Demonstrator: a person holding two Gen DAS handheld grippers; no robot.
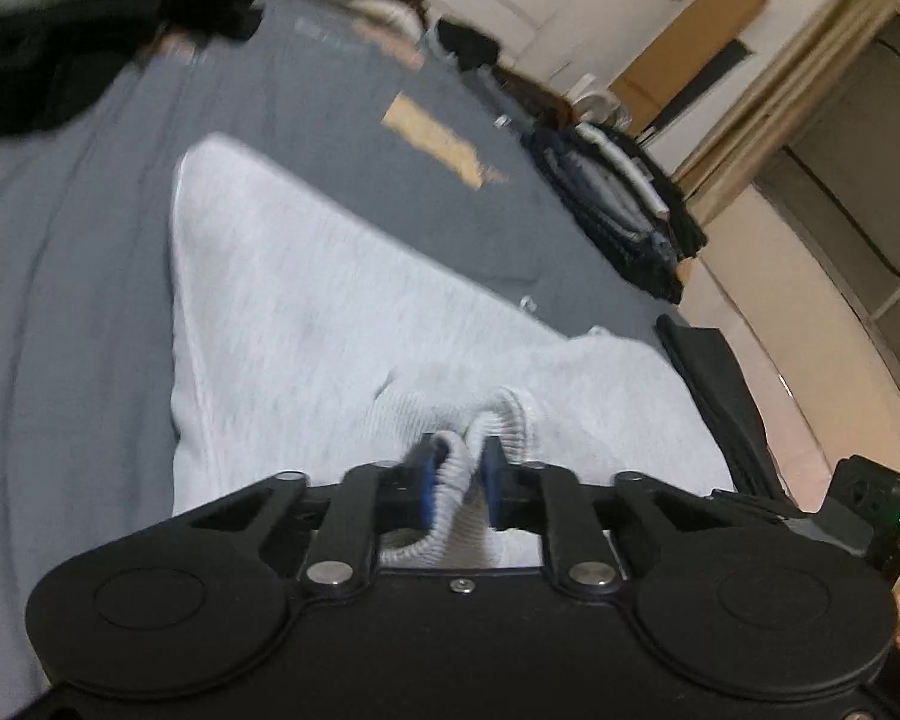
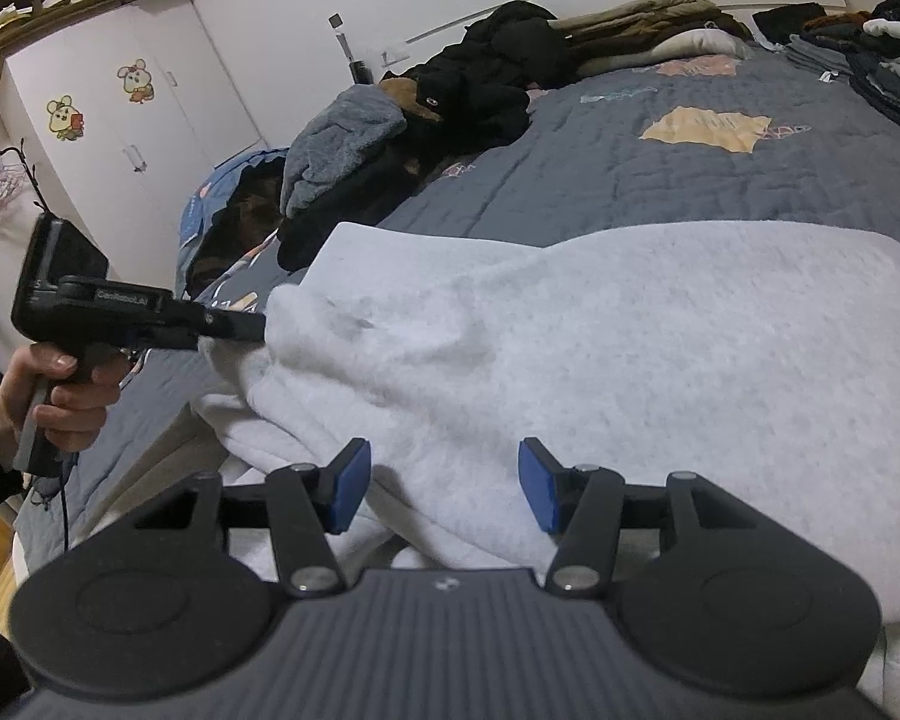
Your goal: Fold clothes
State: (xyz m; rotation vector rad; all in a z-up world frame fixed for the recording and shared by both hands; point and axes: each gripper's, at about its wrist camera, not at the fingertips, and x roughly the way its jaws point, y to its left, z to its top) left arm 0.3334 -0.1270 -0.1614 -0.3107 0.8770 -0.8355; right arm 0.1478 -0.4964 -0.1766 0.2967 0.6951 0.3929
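Left wrist view: left tool (image 1: 457, 474) pinches the white sweater's (image 1: 306, 300) ribbed edge on the bed (image 1: 60, 240); right tool (image 2: 441, 483) hovers spread wide, holding nothing. Sweater is rumpled, fold unfinished.

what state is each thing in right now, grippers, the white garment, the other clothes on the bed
left gripper: shut on the ribbed hem of the white garment
right gripper: open, holding nothing, over the garment's near edge
white garment: spread on the bed, partly bunched, one edge lifted
dark clothes pile: unfolded heap
folded stack: folded, at the bed's edge
wardrobe doors: closed
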